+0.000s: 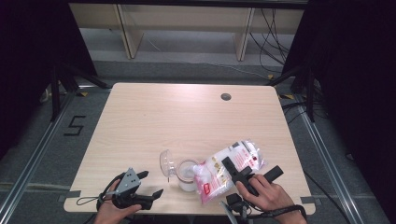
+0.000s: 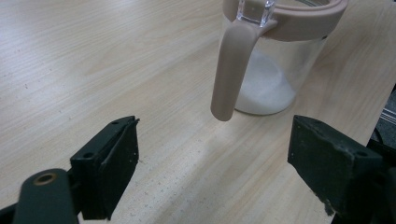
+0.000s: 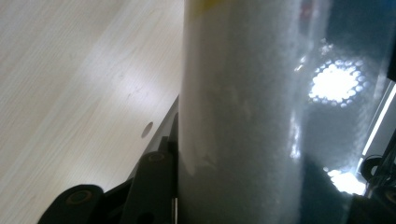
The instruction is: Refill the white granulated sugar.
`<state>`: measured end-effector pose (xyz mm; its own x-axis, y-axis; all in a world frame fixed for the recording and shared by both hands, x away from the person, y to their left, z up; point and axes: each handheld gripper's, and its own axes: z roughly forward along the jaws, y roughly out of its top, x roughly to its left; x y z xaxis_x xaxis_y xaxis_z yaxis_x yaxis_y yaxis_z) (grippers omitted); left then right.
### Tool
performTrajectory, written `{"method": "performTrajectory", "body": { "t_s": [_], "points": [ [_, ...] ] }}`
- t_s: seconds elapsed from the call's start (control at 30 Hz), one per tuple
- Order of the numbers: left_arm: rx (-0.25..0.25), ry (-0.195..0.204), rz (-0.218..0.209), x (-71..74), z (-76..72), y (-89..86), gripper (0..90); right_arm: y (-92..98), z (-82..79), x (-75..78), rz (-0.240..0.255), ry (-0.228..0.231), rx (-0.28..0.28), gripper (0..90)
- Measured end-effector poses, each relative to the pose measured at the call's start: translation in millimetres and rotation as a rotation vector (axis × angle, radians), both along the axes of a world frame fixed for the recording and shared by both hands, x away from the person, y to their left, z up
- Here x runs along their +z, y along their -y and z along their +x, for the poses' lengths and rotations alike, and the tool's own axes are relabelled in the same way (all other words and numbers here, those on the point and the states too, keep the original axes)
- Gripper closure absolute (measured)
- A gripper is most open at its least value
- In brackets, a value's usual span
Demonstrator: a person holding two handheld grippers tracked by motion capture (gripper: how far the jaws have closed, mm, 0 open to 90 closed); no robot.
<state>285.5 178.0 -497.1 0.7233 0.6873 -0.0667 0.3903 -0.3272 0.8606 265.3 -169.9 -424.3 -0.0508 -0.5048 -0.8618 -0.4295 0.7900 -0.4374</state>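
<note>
Tool (image 3: 261, 205) clamps white-filled bag (image 3: 238, 116) (table (image 3: 70, 84) behind).

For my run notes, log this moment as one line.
right gripper: shut on bag, mouth tipped at jar | left gripper: open, beside jar | jar: lid open, white grains inside

Overhead view; 2 close gripper views

Clear bag (image 1: 229, 168) of white grains tilts over the open jar (image 1: 187, 175) (partly filled).
</note>
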Motion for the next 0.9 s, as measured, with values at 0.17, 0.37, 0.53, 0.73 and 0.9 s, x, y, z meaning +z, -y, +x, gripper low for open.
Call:
{"method": "performTrajectory", "body": {
  "t_s": [0.17, 0.37, 0.53, 0.73, 0.9],
  "points": [
    [0.002, 0.0, -0.002, 0.0, 0.0, 0.4, 16.2, 2.7, -2.5, -0.7, 0.002, 0.002, -0.013, 67.8],
    [0.0, 0.0, -0.002, -0.2, 0.0, 0.3, 16.2, -3.3, -2.2, 0.1, -0.003, -0.001, 0.004, 67.9],
    [-0.017, 0.018, 0.02, 0.8, 1.5, -1.8, 16.2, -0.4, -1.4, -0.2, -0.006, -0.001, -0.005, 68.1],
    [-0.005, 0.004, 0.006, 0.4, 0.3, -0.7, 16.2, 0.1, -3.9, -0.3, -0.004, -0.002, -0.007, 68.2],
    [-0.004, 0.007, 0.01, 0.8, 0.4, -1.3, 16.2, -1.5, -2.4, 1.3, -0.003, -0.001, 0.0, 68.3]
  ]
}}
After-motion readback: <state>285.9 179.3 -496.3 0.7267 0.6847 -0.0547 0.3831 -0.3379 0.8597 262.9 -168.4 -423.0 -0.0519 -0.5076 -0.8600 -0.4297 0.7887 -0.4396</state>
